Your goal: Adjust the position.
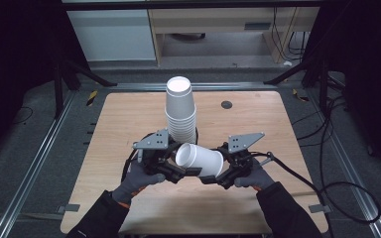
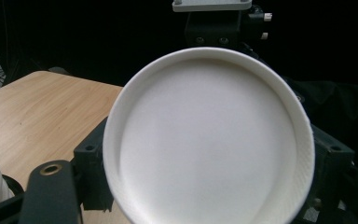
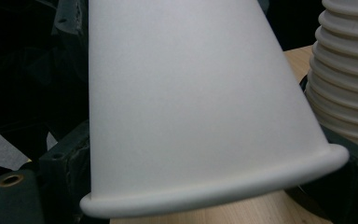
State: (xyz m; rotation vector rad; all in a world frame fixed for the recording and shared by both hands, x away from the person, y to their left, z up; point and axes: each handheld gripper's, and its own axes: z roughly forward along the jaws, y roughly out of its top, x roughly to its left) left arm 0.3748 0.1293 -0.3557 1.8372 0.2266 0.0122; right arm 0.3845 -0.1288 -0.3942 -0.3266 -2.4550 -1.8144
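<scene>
I have one white paper cup (image 1: 199,159) lying on its side between my two tools, lifted just above the worktop (image 1: 129,119) near the middle of its near half, right in front of the upturned stack of cups (image 1: 180,110). It is light, thin-walled and easy to crush, and its smooth side looks slippery, so I judge a gentle squeeze is all it takes. The rolled rim is the stiffest place to hold; the base ring is the next best.

The left tool (image 1: 177,174) sits at the open mouth end, partly closed, and seems to pinch the rim, though I cannot see its pads. The right tool (image 1: 213,179) is at the base end, and whether it clamps the cup I cannot tell.

From the left tool's camera the cup's mouth hides the jaws; from the right one its side wall blocks the contact.
</scene>
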